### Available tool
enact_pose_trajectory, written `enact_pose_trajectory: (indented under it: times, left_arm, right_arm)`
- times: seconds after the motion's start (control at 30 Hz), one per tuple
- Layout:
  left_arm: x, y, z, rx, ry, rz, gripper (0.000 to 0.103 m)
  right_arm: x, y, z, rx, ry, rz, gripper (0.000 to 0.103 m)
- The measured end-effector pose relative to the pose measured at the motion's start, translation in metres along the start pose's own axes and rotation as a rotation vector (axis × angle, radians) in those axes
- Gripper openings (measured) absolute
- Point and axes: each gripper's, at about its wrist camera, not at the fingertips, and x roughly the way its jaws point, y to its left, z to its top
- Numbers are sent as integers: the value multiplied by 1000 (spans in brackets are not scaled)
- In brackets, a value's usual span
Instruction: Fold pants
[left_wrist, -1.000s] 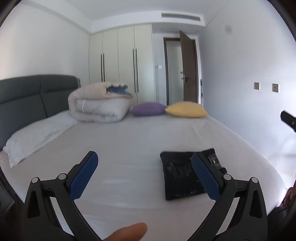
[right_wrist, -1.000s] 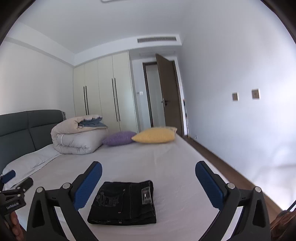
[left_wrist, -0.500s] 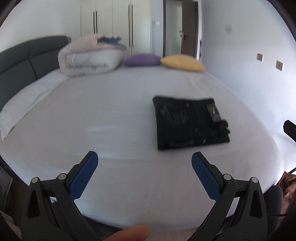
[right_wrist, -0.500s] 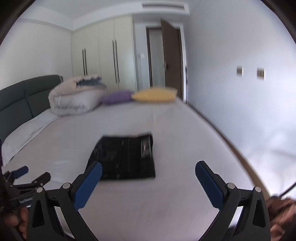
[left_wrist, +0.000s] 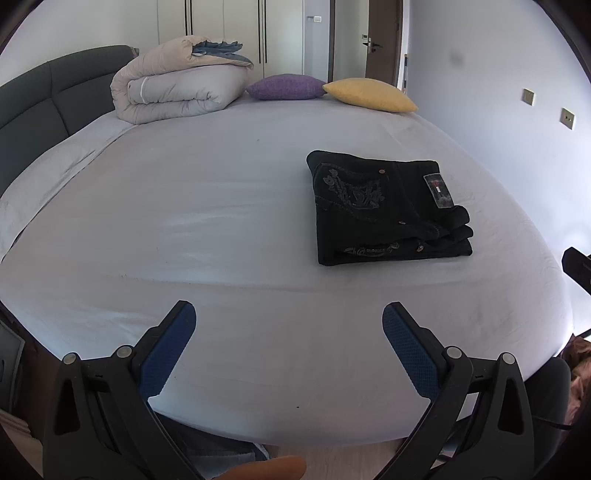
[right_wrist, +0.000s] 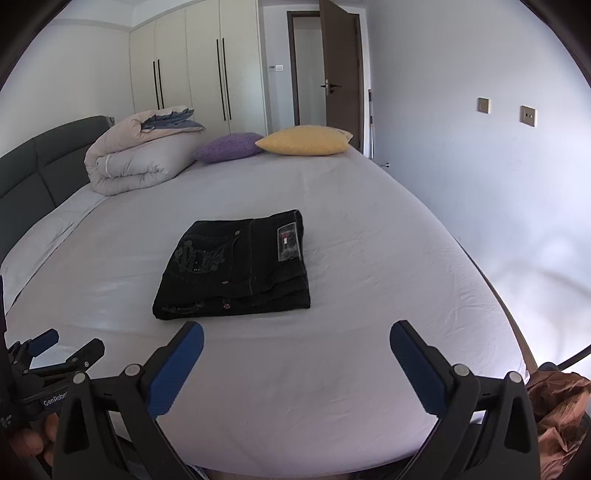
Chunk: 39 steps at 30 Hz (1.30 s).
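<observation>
- Both hand-held grippers hang over the near edge of the bed: the left gripper (left_wrist: 289, 345) and the right gripper (right_wrist: 296, 363) each have their blue-padded jaws spread wide, holding nothing and touching nothing.
- At the bottom of the left wrist view, a fingertip (left_wrist: 266, 468) of the person shows below the left gripper.
- Ahead of them, the folded black jeans (right_wrist: 236, 264) lie flat on the white bed sheet (right_wrist: 369, 258), well apart from both grippers; they sit ahead and to the right of the left gripper, and ahead and slightly left of the right one.
- The jeans form a compact rectangle, a little longer across the bed than toward the headboard, with stacked fold edges facing the grippers and a brand patch (right_wrist: 288, 239) on top near the right end.
- Farther off, a rolled beige duvet (right_wrist: 142, 153), a purple cushion (right_wrist: 229, 147) and a yellow cushion (right_wrist: 304, 140) rest along the bed's far side, beside the grey headboard (right_wrist: 48, 158).
- Behind stand cream wardrobe doors (right_wrist: 207, 66) and an open brown door (right_wrist: 340, 74).
</observation>
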Motion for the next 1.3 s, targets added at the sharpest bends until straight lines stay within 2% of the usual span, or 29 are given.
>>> enact_pose_trajectory:
  times: [0.6,1.3]
  left_arm:
    - [2,0,-3,-20,12,1,103]
    - [4,-2,-6,-30,17,-1,103]
  right_arm:
    - [8,6,-2,-19,39,17,103]
    - [9,12,-8,-20,45,19,103]
